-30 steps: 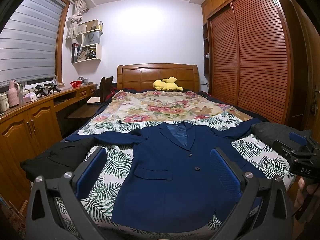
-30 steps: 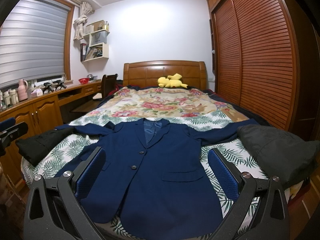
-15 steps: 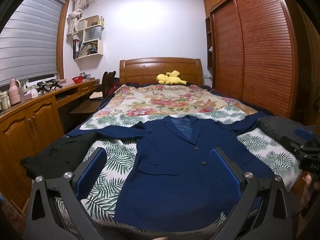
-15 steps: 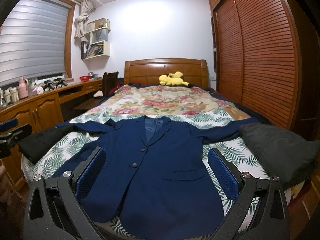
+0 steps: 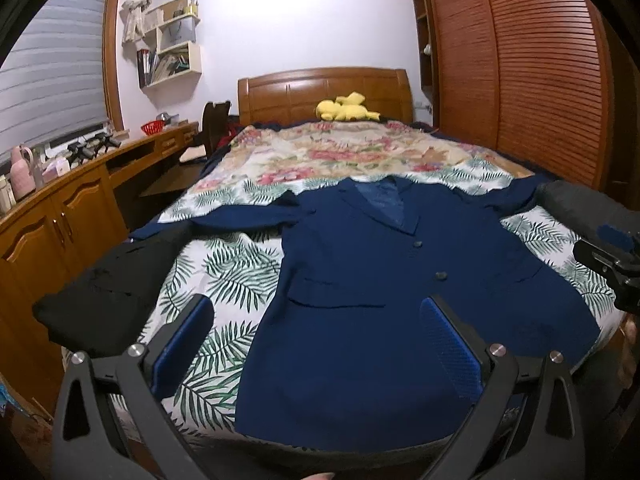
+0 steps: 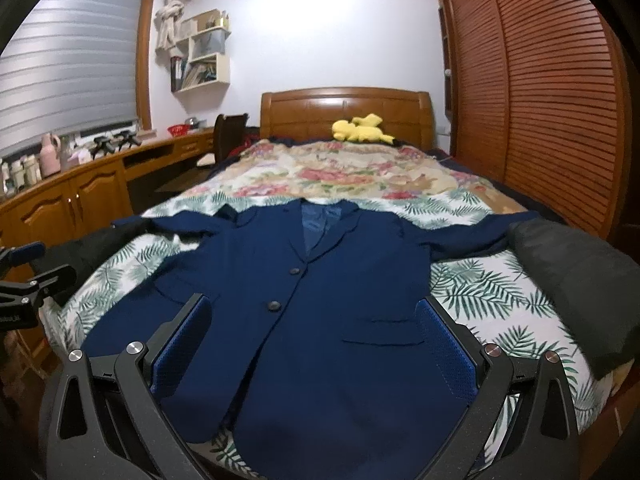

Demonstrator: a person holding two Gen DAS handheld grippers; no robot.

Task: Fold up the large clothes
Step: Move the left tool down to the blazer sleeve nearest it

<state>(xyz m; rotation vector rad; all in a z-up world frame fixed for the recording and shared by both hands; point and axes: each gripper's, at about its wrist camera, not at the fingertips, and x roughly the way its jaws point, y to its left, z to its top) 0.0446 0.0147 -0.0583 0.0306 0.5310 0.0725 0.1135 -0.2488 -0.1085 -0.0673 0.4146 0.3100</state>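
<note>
The blue jacket [image 6: 332, 320] lies flat, front up, sleeves spread, at the foot of the bed [image 6: 480, 300]. No fold is made; all folding remains. My left gripper [image 5: 316, 344] and right gripper [image 6: 312, 344] hover spread, holding nothing.

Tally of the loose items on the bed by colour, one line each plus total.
Navy: 1, jacket
Black: 1, garment at the left edge
Dark grey: 1, garment at the right edge
Yellow: 1, plush toy by the headboard
Total: 4
</note>
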